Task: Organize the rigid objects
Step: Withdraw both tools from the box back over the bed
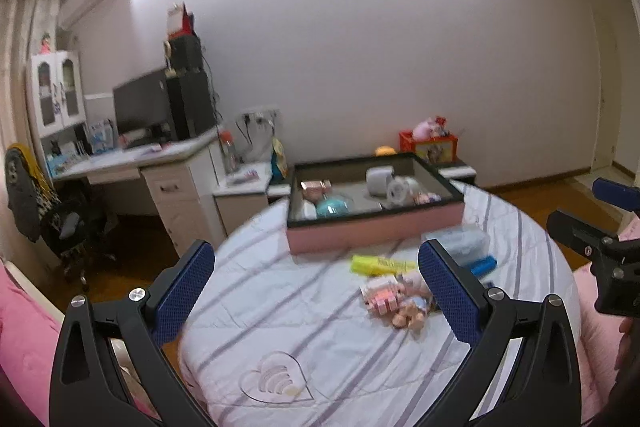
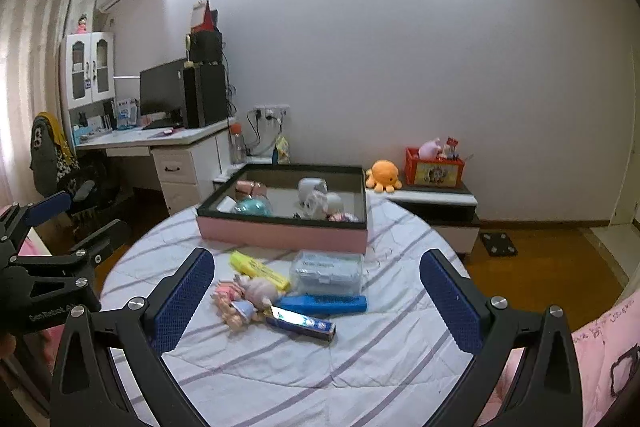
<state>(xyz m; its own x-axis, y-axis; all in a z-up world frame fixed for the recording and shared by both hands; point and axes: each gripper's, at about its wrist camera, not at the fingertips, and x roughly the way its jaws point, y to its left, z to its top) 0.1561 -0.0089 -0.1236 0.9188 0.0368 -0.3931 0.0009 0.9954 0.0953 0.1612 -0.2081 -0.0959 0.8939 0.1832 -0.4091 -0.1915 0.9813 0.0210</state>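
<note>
A pink box [image 2: 280,237] with a dark rim sits at the far side of a striped round cloth surface [image 2: 280,367]; it holds several small items. In front of it lie a yellow highlighter [image 2: 258,269], a clear plastic case [image 2: 326,273], a blue bar [image 2: 324,304], a small printed box [image 2: 302,325] and small dolls [image 2: 240,301]. My right gripper [image 2: 316,303] is open and empty above these. My left gripper [image 1: 316,291] is open and empty, to the left of the dolls [image 1: 396,301] and highlighter [image 1: 380,264]; the pink box [image 1: 372,233] lies ahead.
A white desk [image 2: 168,143] with a monitor stands at the back left, with a dark chair [image 2: 64,167] beside it. A low cabinet [image 2: 436,203] at the back right carries an orange plush [image 2: 384,175] and a red box [image 2: 434,169]. Pink bedding [image 1: 24,347] borders the cloth.
</note>
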